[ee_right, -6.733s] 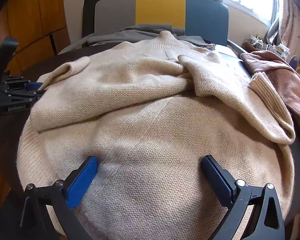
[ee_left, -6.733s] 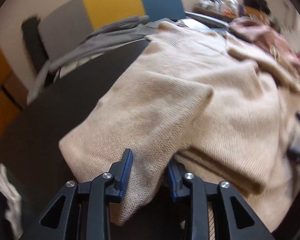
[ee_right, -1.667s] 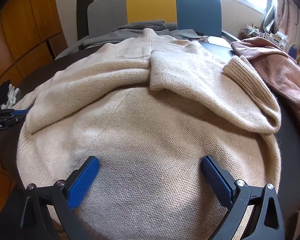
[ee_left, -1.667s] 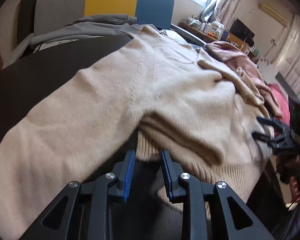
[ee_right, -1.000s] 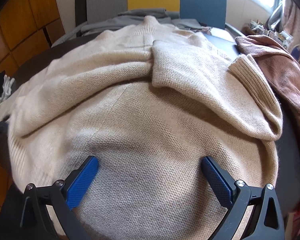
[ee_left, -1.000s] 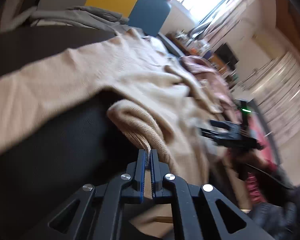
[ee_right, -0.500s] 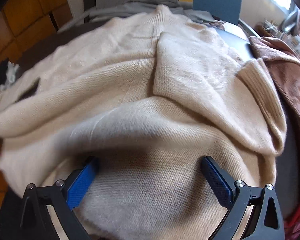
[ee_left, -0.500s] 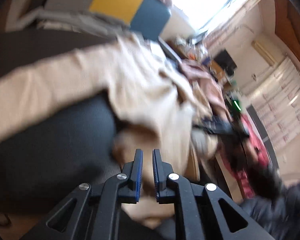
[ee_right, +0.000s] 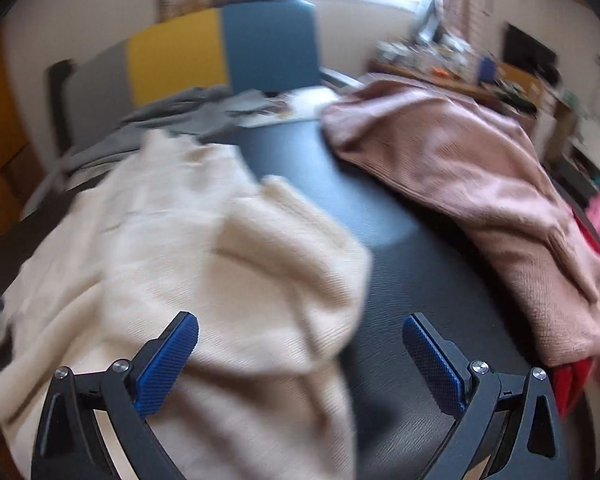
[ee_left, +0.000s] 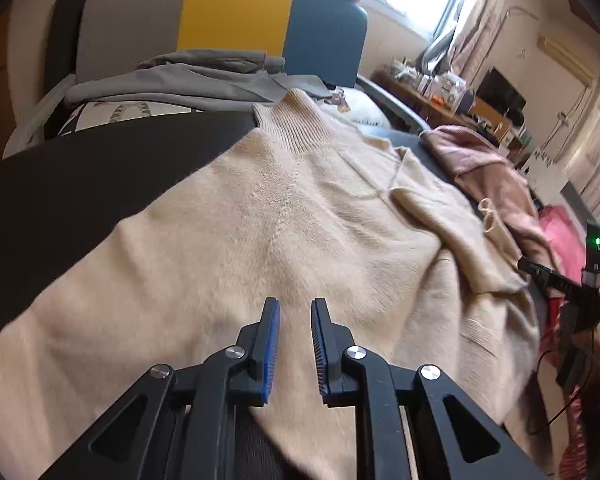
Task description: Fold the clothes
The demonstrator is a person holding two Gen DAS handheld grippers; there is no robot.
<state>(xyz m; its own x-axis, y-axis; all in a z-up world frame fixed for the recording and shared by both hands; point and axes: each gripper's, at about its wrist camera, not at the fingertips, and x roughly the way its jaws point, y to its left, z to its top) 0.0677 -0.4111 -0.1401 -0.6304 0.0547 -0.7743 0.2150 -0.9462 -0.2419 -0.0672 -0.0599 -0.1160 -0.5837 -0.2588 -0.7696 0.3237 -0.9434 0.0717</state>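
A cream knit sweater (ee_left: 300, 208) lies spread on the dark table (ee_left: 80, 168), ribbed collar (ee_left: 296, 128) at the far end and one sleeve (ee_left: 440, 232) folded across its right side. My left gripper (ee_left: 295, 304) hovers over the sweater's near left part. Its jaws stand a narrow gap apart with nothing pinched between them. In the blurred right wrist view my right gripper (ee_right: 300, 322) is wide open above the sweater's (ee_right: 204, 264) right edge and the bare table (ee_right: 412, 248), holding nothing.
A dusty-pink garment (ee_right: 480, 184) is heaped on the table's right side, also seen as the pink garment (ee_left: 488, 168) in the left wrist view. Grey clothes (ee_left: 180, 80) lie at the far end before a grey, yellow and blue chair back (ee_left: 236, 12). A cluttered desk stands far right.
My left gripper let go of the sweater hem it was pinching and swung over the sweater's body. My right gripper swung right, from over the sweater's middle to its right edge.
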